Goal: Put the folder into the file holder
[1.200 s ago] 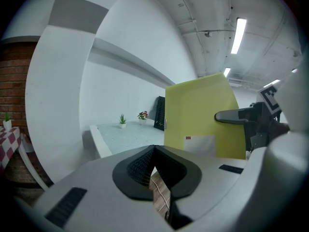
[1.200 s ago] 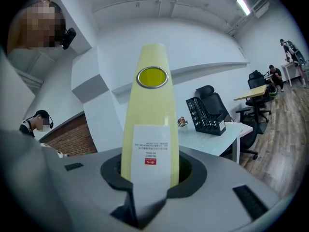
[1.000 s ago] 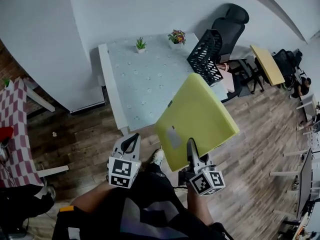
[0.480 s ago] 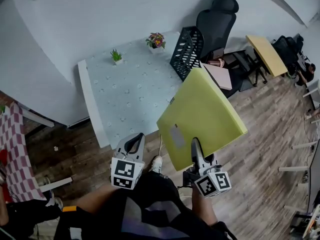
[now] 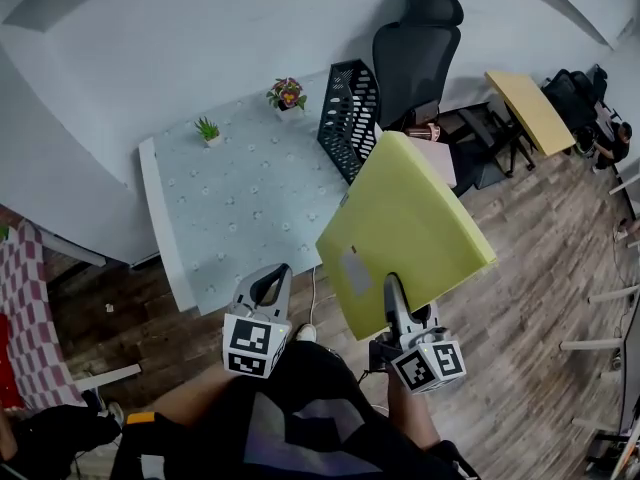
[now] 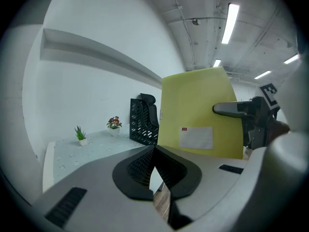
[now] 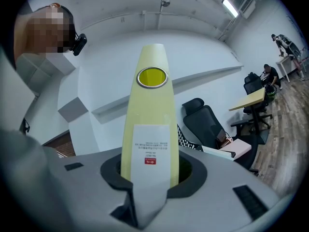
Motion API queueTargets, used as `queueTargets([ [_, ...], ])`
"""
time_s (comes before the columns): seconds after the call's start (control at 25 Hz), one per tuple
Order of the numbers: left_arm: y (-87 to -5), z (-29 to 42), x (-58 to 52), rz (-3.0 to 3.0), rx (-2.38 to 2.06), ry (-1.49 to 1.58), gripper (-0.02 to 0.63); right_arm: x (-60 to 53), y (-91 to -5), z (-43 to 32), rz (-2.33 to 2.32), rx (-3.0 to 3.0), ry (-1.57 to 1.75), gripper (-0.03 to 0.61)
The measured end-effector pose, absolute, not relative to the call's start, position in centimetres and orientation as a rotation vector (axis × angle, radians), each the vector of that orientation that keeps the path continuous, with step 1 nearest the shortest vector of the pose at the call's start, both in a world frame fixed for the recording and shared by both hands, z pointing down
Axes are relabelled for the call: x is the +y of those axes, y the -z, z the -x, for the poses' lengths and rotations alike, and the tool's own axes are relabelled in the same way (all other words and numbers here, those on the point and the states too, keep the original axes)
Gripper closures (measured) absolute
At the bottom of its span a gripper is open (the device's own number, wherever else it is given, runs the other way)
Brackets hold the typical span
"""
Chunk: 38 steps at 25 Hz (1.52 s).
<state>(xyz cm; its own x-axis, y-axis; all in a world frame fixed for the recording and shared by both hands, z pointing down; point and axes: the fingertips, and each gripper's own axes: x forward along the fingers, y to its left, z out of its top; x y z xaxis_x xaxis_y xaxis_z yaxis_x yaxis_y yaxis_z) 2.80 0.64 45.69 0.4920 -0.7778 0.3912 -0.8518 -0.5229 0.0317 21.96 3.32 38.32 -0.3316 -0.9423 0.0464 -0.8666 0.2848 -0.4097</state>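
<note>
A thick yellow-green folder (image 5: pixel 405 233) is held up over the floor at the table's near right corner, tilted, with my right gripper (image 5: pixel 393 298) shut on its lower edge. In the right gripper view its spine (image 7: pixel 149 124), with a white label, stands upright between the jaws. The black mesh file holder (image 5: pixel 350 118) stands upright at the right end of the pale table (image 5: pixel 240 198), beyond the folder. My left gripper (image 5: pixel 262 293) hangs beside the table's front edge, shut and holding nothing. From the left gripper (image 6: pixel 154 149), the folder (image 6: pixel 200 110) is at the right and the file holder (image 6: pixel 142 122) behind it.
Two small potted plants (image 5: pixel 207 130) (image 5: pixel 287 94) stand along the table's far edge. A black office chair (image 5: pixel 415 53) stands behind the file holder, with a pinkish box (image 5: pixel 437 160) beside it. A yellow desk (image 5: pixel 530 108) is at the far right and a checkered table (image 5: pixel 25 318) at the left.
In the head view the table, plants and file holder have slid to the left and the chair has come further into sight. The folder and both grippers keep the same pose.
</note>
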Motion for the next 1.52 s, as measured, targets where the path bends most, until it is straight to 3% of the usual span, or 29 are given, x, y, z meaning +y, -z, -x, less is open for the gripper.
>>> queueTargets([
  [1.0,-46.7,-7.4,-10.4,-2.576,-1.137,-0.417,0.609,-5.3,-35.6,-25.4,1.959,2.241,0.446,0.436],
  [1.52,-47.2,-5.3,-15.6,-2.491,-1.235,-0.326,0.609,-11.9,-31.9,-26.2,1.986,2.325,0.254,0.436],
])
